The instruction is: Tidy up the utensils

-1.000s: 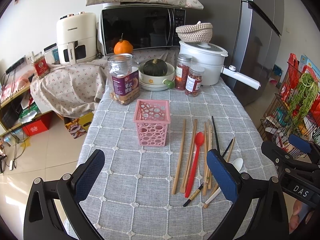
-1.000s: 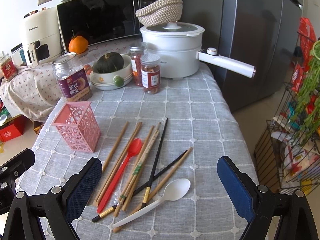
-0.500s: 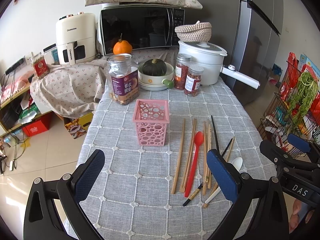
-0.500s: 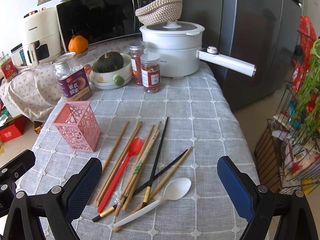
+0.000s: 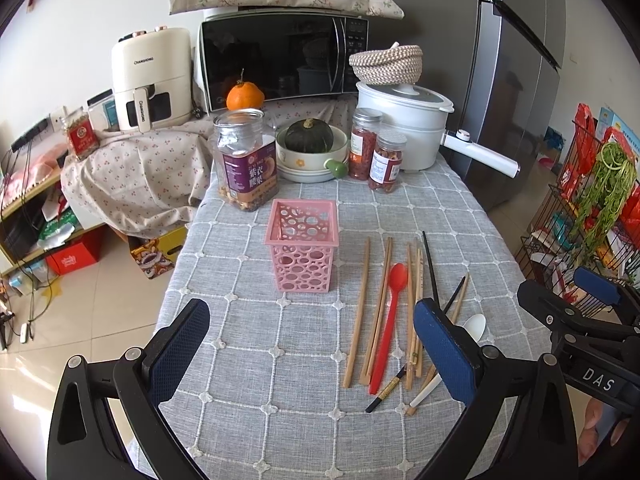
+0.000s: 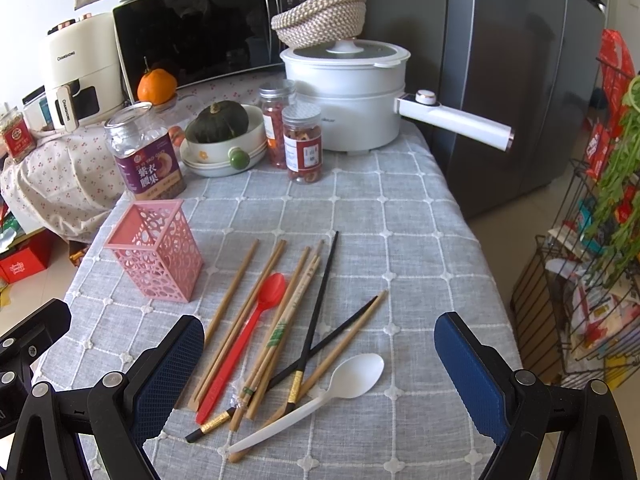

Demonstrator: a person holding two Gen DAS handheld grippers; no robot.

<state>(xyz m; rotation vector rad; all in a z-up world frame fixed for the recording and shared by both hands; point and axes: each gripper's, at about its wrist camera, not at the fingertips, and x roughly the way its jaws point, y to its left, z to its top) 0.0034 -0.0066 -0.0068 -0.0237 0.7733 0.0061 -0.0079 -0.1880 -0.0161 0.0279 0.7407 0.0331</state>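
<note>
Nothing is shifting since earlier: I am holding my left gripper (image 5: 310,354) and right gripper (image 6: 318,368) wide, empty, hovering before loose chopsticks (image 6: 236,300) and spoons beside the empty pink utensil basket (image 5: 302,256), awaiting sorting.

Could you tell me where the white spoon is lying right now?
In the right wrist view, the white spoon lies on the grey tablecloth at the near right edge of the utensil pile, just right of the black chopsticks.

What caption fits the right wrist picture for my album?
Open right gripper above red spoon, white spoon and chopsticks beside pink holder.
</note>
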